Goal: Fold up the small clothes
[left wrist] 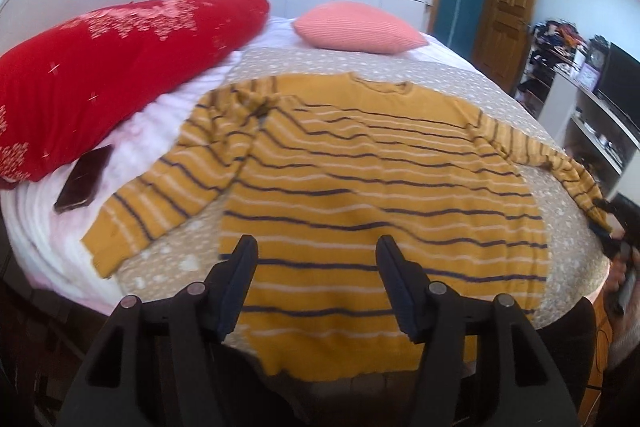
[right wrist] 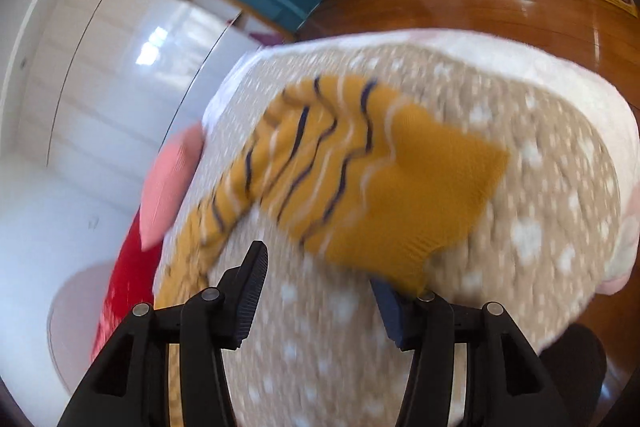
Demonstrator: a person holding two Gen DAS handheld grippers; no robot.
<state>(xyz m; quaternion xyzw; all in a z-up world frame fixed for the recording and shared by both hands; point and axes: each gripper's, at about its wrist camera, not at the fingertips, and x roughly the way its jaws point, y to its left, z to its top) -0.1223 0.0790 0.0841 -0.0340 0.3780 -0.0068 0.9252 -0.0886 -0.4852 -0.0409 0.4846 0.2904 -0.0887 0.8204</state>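
A mustard-yellow sweater (left wrist: 360,179) with dark and white stripes lies flat, face up, on the beige dotted blanket (left wrist: 304,61) of a bed. Its left sleeve (left wrist: 160,195) is spread out toward the red pillow. Its right sleeve (left wrist: 560,167) runs to the bed's right edge. My left gripper (left wrist: 316,251) is open, hovering above the sweater's hem. My right gripper (right wrist: 320,267) is open, and the cuff of the right sleeve (right wrist: 400,195) lies just ahead of it, overlapping the right fingertip. The right gripper also shows at the far right of the left wrist view (left wrist: 612,227).
A large red pillow (left wrist: 100,75) and a pink pillow (left wrist: 356,27) sit at the head of the bed. A dark phone (left wrist: 82,179) lies on the white bedding at left. A wooden door (left wrist: 508,11), shelves (left wrist: 592,115) and the wooden floor (right wrist: 500,7) lie to the right.
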